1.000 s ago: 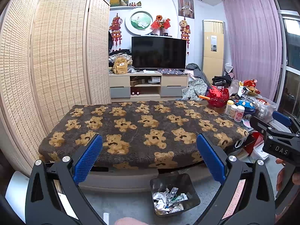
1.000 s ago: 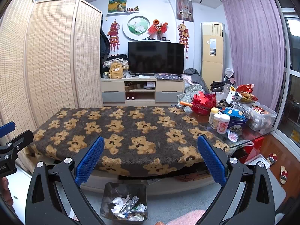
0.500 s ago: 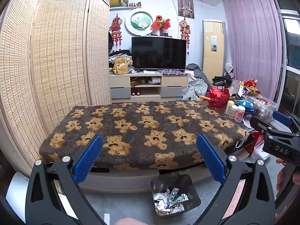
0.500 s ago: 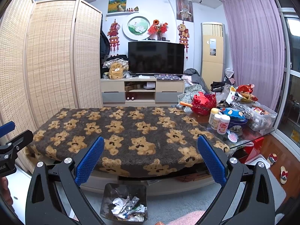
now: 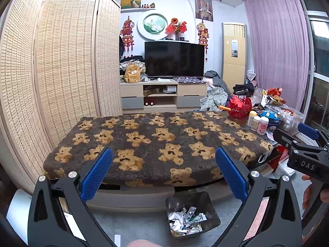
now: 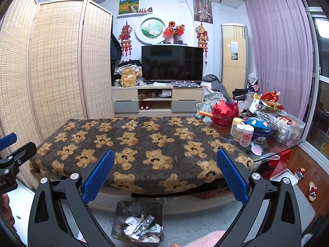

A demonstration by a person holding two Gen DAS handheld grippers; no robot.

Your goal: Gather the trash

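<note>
Nothing had moved since the earlier frames: you kept both tongs level in front of the table, and the views matched almost exactly. Your left gripper (image 5: 163, 170) stood wide open, its blue pads (image 5: 96, 174) far apart with nothing between them. Your right gripper (image 6: 165, 173) was spread just as wide and gripped nothing either. Each showed at the edge of the other's view, the right one (image 5: 302, 154) at the right side and the left one (image 6: 12, 160) at the left.

The dark trash bin (image 5: 192, 216) sat on the grey floor just in front of the table's near edge, below the tongs, with crumpled paper and foil wrappers (image 6: 141, 229) piled inside it. The bear-patterned blanket (image 6: 135, 144) covered the tabletop from its left edge to near its right end. At the right end you had bottles (image 6: 242, 132), a red basket (image 6: 225, 112) and snack packets (image 6: 269, 100) crowded together on the bare glass
</note>
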